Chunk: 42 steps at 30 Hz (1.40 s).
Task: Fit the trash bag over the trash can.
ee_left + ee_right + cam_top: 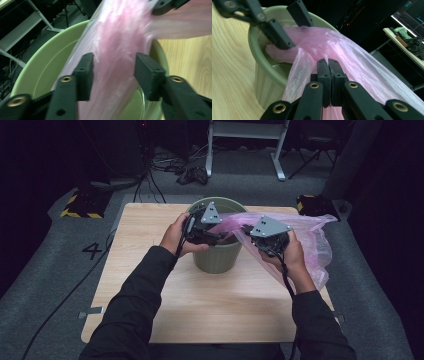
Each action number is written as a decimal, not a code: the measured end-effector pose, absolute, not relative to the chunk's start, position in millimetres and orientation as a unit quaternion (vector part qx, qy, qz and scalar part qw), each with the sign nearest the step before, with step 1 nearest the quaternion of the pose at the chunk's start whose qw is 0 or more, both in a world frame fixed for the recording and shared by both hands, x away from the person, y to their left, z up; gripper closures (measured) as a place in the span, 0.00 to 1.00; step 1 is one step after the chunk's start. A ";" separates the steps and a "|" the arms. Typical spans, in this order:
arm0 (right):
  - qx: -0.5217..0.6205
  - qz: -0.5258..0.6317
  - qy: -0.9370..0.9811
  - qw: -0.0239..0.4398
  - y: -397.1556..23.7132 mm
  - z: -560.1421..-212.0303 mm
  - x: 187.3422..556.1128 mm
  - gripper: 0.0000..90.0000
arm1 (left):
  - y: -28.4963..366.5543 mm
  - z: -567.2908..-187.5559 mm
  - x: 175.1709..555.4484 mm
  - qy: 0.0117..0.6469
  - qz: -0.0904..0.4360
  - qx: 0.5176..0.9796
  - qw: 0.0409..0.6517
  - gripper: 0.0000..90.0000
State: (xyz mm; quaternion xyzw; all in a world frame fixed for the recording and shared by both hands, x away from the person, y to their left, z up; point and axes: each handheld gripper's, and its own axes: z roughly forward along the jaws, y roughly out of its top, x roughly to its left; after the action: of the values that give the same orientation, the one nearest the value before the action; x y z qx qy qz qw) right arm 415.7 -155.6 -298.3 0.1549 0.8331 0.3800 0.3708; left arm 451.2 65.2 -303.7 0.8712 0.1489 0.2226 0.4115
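Looks like a dim recording lab or studio: light wooden desk point(150, 270) set on grey carpet floor point(45, 270) marked with a black numeral 4 point(92, 250), loose black cables point(170, 165), yellow-and-black hazard-striped floor plates point(79, 206), white metal stand legs point(245, 140), dark curtained surroundings.

A light wooden worktop point(200, 305) with rounded corners stands on a grey carpeted floor point(55, 270). A green ribbed bin point(217, 257) stands upright on the worktop, near the middle of the far edge. A pink plastic bag point(312, 245) lies over the far right corner, spilling past the right edge. The near half of the worktop is bare wood. A strip of tape point(90, 312) sticks out at the left edge.
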 end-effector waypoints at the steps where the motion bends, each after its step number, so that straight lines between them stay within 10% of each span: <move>1: 0.154 0.381 0.834 0.369 -155.1 -298.6 416.0 0.99 | 64.5 -304.4 449.9 0.146 0.224 0.870 0.413 0.48; 6: 0.153 0.385 0.834 0.365 -153.4 -298.8 416.2 0.99 | 63.3 -307.3 447.8 0.153 0.228 0.864 0.421 0.39; 12: 0.146 0.390 0.836 0.358 -150.7 -300.2 414.3 0.98 | 61.8 -310.0 448.0 0.150 0.274 0.864 0.394 0.79; 18: 0.144 0.395 0.837 0.351 -149.2 -301.6 413.1 0.96 | 59.4 -312.7 446.9 0.138 0.294 0.866 0.379 0.99; 33: 0.191 0.402 0.829 0.338 -172.7 -309.8 407.3 0.39 | 77.7 -317.1 457.4 0.173 0.297 0.866 0.363 1.00; 42: 0.209 0.392 0.836 0.323 -203.2 -329.0 390.4 0.31 | 95.8 -325.2 471.1 0.205 0.286 0.863 0.362 1.00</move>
State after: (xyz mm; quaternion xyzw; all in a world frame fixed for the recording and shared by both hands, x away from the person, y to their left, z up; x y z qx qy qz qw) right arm 390.4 -203.2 -329.0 0.2088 0.8355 0.3923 0.3230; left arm 471.1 95.8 -325.2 0.8633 0.2048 0.2864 0.3616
